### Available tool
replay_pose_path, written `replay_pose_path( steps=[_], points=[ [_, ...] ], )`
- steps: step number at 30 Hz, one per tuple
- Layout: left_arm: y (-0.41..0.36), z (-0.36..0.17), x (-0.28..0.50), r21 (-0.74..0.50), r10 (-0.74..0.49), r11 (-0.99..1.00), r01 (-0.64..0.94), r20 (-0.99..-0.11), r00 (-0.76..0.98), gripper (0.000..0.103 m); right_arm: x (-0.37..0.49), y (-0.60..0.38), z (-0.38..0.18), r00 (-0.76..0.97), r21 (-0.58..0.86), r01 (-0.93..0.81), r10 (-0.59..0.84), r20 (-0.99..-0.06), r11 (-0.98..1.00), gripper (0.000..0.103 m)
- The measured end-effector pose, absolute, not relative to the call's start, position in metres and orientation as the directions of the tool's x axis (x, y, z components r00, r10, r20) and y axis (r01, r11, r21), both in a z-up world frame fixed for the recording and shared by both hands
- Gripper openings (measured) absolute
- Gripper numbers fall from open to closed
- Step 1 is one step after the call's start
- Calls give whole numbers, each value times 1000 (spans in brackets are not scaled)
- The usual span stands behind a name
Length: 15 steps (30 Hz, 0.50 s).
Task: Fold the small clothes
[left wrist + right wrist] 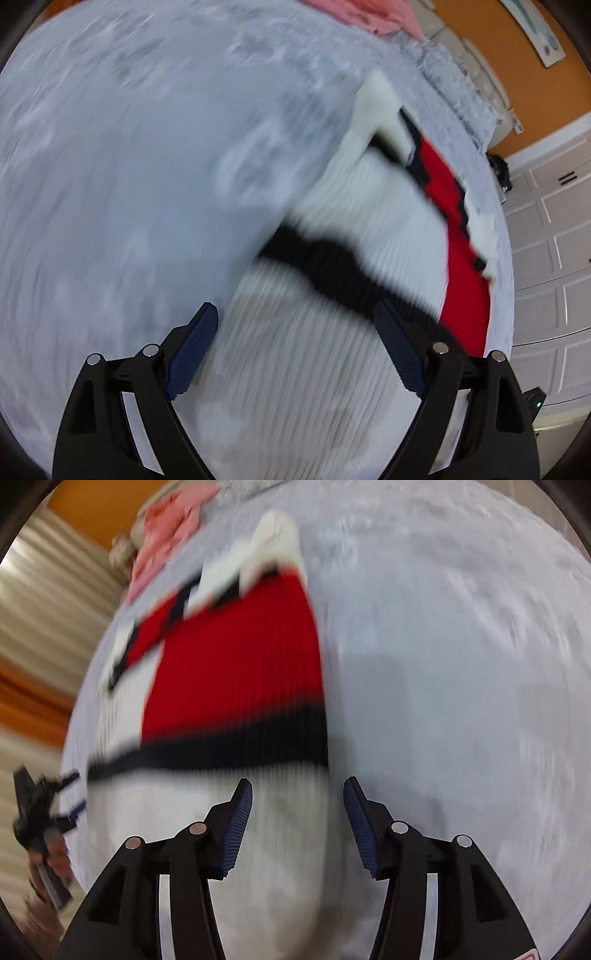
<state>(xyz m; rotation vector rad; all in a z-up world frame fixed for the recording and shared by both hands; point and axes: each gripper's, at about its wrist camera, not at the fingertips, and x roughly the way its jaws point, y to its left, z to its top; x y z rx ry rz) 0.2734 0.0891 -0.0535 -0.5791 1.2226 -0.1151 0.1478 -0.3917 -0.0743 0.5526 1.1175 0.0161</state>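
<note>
While both views smear with motion, the knit sweater [369,229] lies spread on the grey bedspread [129,166].
Left gripper [295,321] hangs over the white hem, fingers spread wide, nothing held; the sweater runs off toward one o'clock. Right gripper [297,794] straddles the hem's right edge, also spread and empty, the sweater's long axis heading to eleven o'clock. Both sit about equally near. Pink clothes [162,531] wait at the far end. No readable writing.
</note>
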Motion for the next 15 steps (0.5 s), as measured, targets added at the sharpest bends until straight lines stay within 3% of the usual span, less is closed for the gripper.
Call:
replay_pose_path(
  steps=[3,4,5,6,7,9,15],
  points=[
    [84,-65,257,-495,-407,837,-232,-848,339,84,144,-371,-76,464,395,243,251,-849,886,62],
    [77,-64,258,-464,-383,860,-211,-861,334,81,149,-364,-76,463,352,231,216,-860,907,56],
    [72,-63,261,-416,-344,886,-206,-886,312,71,155,-361,-76,457,351,221,222,-862,910,13],
    [70,-61,263,-396,-327,895,-205,-896,300,32,157,-364,-75,449,407,236,272,-851,883,9],
    [72,-62,265,-416,-359,887,-201,-895,265,10,154,-371,-70,458,457,259,308,-834,851,9],
    [92,-55,263,-514,-464,821,-250,-855,233,9,137,-377,-48,490,473,250,311,-814,845,8],
    [127,3,220,-543,-505,819,-186,-836,215,5,50,-379,-2,472,478,206,341,-813,854,7]
  ],
)
